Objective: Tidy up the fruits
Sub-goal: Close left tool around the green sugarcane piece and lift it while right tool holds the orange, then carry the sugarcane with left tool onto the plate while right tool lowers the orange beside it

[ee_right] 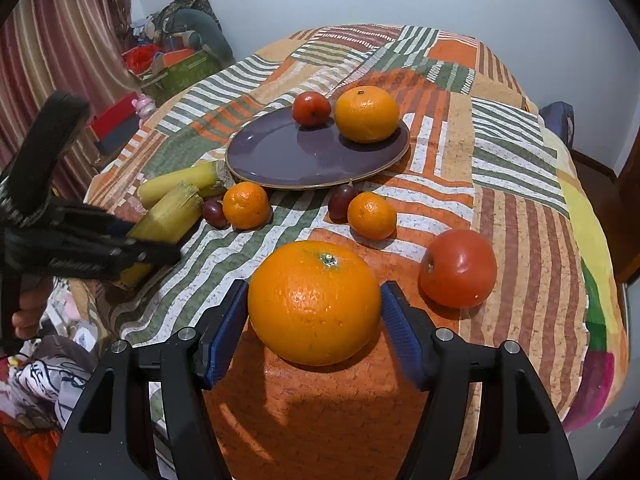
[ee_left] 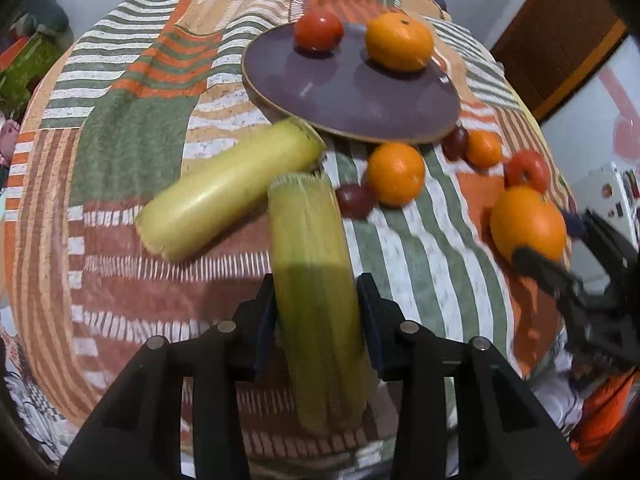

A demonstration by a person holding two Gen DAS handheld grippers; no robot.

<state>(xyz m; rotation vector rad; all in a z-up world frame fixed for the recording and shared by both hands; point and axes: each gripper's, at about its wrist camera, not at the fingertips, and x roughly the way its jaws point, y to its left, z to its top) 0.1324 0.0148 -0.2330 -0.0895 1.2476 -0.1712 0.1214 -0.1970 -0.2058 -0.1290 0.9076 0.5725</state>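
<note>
**Both grippers closed around produce at the near edge of the tabletop**

Left gripper point(ee_left: 318, 304) has its two fingers pressed against the sides of a yellow-green corn cob point(ee_left: 316, 280), which runs lengthwise between them and points toward the plate. Right gripper point(ee_right: 314, 316) has its blue-padded fingers set against either side of a large orange point(ee_right: 314, 302) sitting on the cloth at the near edge of the tabletop; whether the pads actually squeeze it or only touch is hard to tell.

Just beside the held cob lies a second corn cob point(ee_left: 228, 190), angled across the cloth, its far end touching the rim of the purple plate point(ee_right: 288, 160). On the plate's far side sit a small tomato point(ee_right: 311, 109) and a mandarin point(ee_right: 366, 114), close together but apart.

Between the plate and the large orange, a dark grape point(ee_right: 214, 213) touches a small tangerine point(ee_right: 245, 205), and a second grape point(ee_right: 341, 201) touches another tangerine point(ee_right: 372, 216). A big red tomato point(ee_right: 458, 267) rests just to the right of the large orange, near the tabletop's right edge.

All of it lies on a patchwork tablecloth point(ee_right: 500, 152) of orange, green and white stripes. Past the far left corner stands a green box point(ee_right: 176, 70) of clutter beside a striped curtain point(ee_right: 60, 40).
</note>
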